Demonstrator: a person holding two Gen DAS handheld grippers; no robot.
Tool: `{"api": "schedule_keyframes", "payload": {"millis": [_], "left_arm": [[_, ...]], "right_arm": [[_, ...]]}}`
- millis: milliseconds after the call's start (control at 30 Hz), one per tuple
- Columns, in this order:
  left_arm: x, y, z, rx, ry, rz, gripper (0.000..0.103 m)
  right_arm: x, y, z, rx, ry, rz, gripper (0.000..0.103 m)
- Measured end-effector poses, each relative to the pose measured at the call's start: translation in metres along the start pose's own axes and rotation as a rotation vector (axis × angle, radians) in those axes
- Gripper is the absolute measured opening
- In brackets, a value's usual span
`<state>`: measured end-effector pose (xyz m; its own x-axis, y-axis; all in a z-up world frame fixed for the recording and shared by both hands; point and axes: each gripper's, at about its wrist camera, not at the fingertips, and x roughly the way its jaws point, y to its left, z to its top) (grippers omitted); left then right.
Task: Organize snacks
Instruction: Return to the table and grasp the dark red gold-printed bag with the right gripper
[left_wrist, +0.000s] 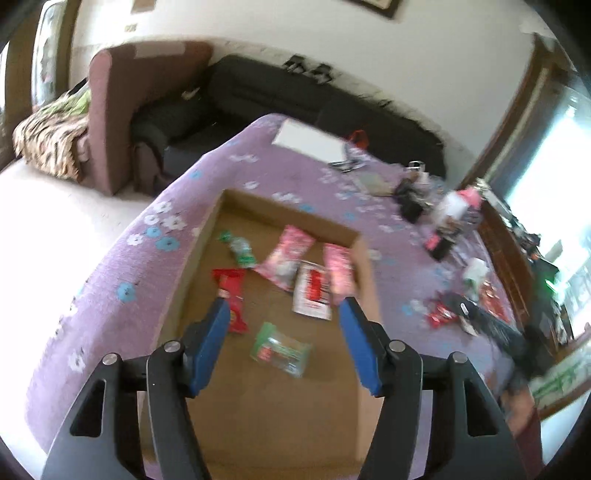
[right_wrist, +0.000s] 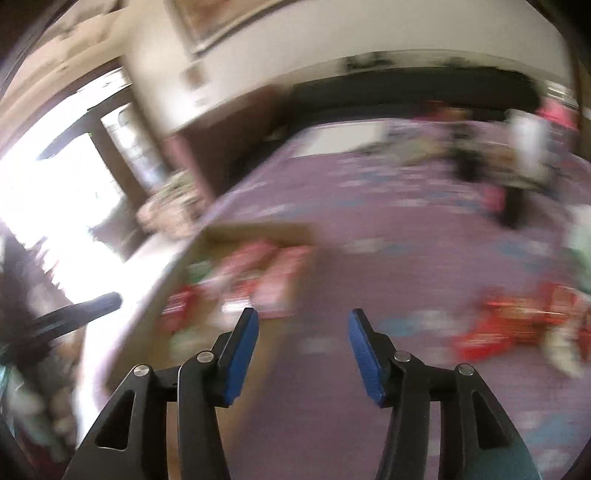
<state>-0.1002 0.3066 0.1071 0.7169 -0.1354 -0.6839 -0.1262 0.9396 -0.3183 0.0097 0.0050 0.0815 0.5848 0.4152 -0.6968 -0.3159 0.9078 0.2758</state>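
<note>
A shallow cardboard box (left_wrist: 266, 406) lies on a purple flowered cloth (left_wrist: 122, 273). Inside it lie several snack packets: a red bar (left_wrist: 232, 299), a green-and-clear packet (left_wrist: 280, 350), a green sweet (left_wrist: 240, 249), a pink packet (left_wrist: 286, 260), a second pink packet (left_wrist: 338, 269) and a white-and-red packet (left_wrist: 312, 291). My left gripper (left_wrist: 284, 306) hangs open and empty above the box. My right gripper (right_wrist: 303, 317) is open and empty above the cloth, right of the box (right_wrist: 192, 280); this view is heavily blurred. Red packets (right_wrist: 498, 325) lie loose to its right.
More loose red packets (left_wrist: 441, 314) lie on the cloth right of the box. Bottles and dark objects (left_wrist: 443, 221) stand further back, with a white sheet (left_wrist: 310, 142) at the far end. A dark sofa (left_wrist: 295, 96) and a brown armchair (left_wrist: 110, 122) stand beyond.
</note>
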Motion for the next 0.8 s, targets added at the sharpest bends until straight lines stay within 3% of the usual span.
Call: {"api": "schedule_keyframes", "payload": {"millis": [167, 367, 467, 533, 800], "left_arm": [[-0.010, -0.037, -0.019, 0.077, 0.016, -0.067, 0.061], [-0.006, -0.075, -0.037, 0.161, 0.051, -0.095, 0.061], [-0.005, -0.084, -0.042, 0.176, 0.058, -0.099, 0.061], [-0.005, -0.088, -0.046, 0.185, 0.060, -0.099, 0.061], [0.000, -0.106, -0.061, 0.206, 0.089, -0.130, 0.061]], "right_arm": [[0.011, -0.074, 0.018, 0.068, -0.004, -0.208, 0.054], [0.045, -0.096, 0.030, 0.037, 0.052, -0.285, 0.052], [0.055, -0.100, 0.023, 0.048, 0.105, -0.271, 0.046], [0.054, -0.101, 0.012, 0.062, 0.152, -0.246, 0.030], [-0.004, -0.097, -0.046, 0.064, 0.242, -0.094, 0.029]]}}
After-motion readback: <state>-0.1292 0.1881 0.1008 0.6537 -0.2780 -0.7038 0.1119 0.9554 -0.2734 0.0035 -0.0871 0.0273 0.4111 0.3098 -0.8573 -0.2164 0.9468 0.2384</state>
